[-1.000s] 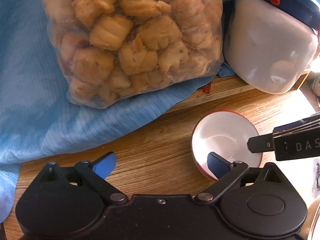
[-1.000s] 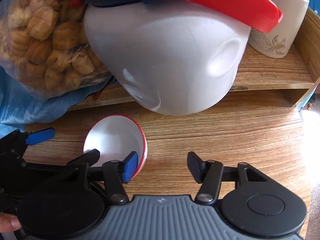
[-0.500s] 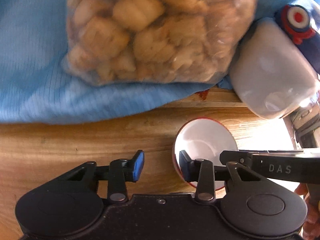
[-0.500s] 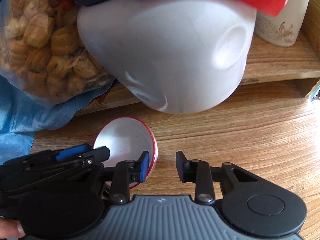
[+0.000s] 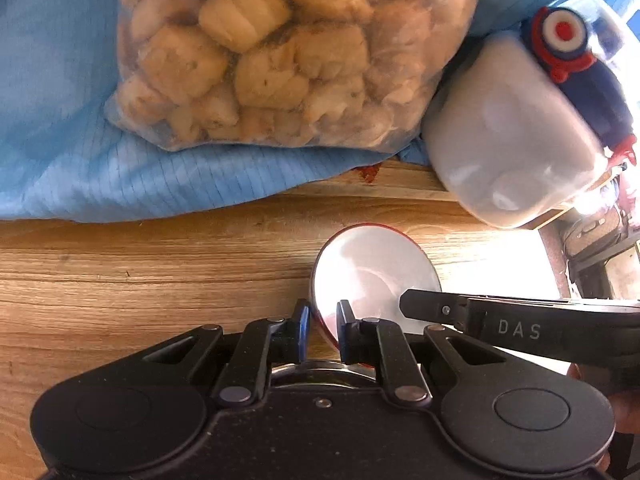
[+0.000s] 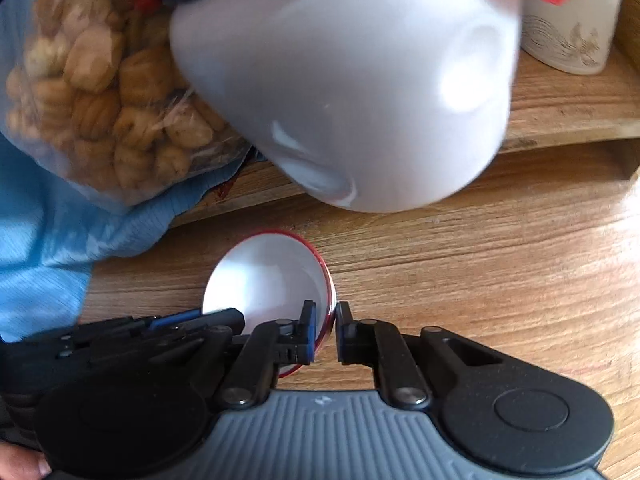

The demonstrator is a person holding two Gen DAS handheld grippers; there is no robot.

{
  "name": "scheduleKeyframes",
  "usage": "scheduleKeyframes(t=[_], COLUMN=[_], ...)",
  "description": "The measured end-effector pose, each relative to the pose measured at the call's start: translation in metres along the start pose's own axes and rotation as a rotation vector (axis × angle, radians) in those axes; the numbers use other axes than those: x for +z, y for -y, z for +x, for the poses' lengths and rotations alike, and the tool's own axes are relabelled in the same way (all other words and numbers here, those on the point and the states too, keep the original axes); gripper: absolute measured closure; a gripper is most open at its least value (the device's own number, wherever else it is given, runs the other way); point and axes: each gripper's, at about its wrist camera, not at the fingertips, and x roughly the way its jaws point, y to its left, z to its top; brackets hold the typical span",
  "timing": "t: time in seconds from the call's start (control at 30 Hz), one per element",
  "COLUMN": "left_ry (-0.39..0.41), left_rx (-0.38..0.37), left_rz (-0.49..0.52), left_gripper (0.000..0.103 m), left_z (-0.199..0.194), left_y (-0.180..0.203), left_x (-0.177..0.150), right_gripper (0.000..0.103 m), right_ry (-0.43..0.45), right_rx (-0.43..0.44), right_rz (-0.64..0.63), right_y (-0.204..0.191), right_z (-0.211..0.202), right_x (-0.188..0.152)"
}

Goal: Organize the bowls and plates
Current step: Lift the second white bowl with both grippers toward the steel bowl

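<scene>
Red-rimmed white bowl (image 5: pixel 376 276) below the snack bag (image 5: pixel 288 52), both grippers, left gripper (image 5: pixel 320 330) and right gripper (image 6: pixel 325 332), pinching opposite rims; lift level, together

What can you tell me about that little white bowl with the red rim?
The small bowl is round, glossy white inside, with a thin red rim and red outside; it looks like ceramic or enamel. It looks empty and sits on the wooden tabletop, near the blue cloth and below a big white jug. Both grippers pinch its rim: the left hand-held gripper on one side, the right hand-held gripper on the opposite side, each with one finger inside and one outside.
</scene>
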Motion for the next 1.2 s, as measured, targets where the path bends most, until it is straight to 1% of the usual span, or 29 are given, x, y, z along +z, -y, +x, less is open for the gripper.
scheduleKeyframes(t=[0.3, 0.47, 0.57, 0.6, 0.63, 0.77, 0.83, 1.0, 1.2], left_ry=[0.081, 0.101, 0.107, 0.109, 0.112, 0.127, 0.128, 0.119, 0.084], left_rx=[-0.020, -0.034, -0.043, -0.047, -0.051, -0.068, -0.075, -0.090, -0.111], left_rz=[0.024, 0.048, 0.066, 0.072, 0.077, 0.093, 0.101, 0.129, 0.138], left_gripper=[0.088, 0.088, 0.088, 0.088, 0.088, 0.088, 0.088, 0.088, 0.088], left_z=[-0.039, -0.056, -0.061, -0.063, -0.065, -0.072, -0.069, -0.075, -0.076], left_y=[0.029, 0.049, 0.061, 0.066, 0.062, 0.078, 0.084, 0.098, 0.107], left_x=[-0.016, -0.030, -0.036, -0.038, -0.038, -0.044, -0.044, -0.056, -0.072], right_gripper=[0.092, 0.092, 0.092, 0.092, 0.092, 0.092, 0.092, 0.092, 0.091], right_ry=[0.071, 0.102, 0.123, 0.130, 0.138, 0.160, 0.169, 0.181, 0.153], right_rx=[0.013, 0.017, 0.027, 0.030, 0.032, 0.037, 0.042, 0.050, 0.052], right_rz=[-0.015, -0.011, -0.003, 0.000, 0.002, 0.016, 0.024, 0.036, 0.043], right_y=[-0.006, -0.007, 0.002, 0.009, 0.015, 0.025, 0.029, 0.042, 0.054], right_z=[-0.039, -0.063, -0.079, -0.091, -0.099, -0.112, -0.117, -0.131, -0.144], right_x=[-0.022, -0.038, -0.044, -0.044, -0.047, -0.058, -0.062, -0.073, -0.086])
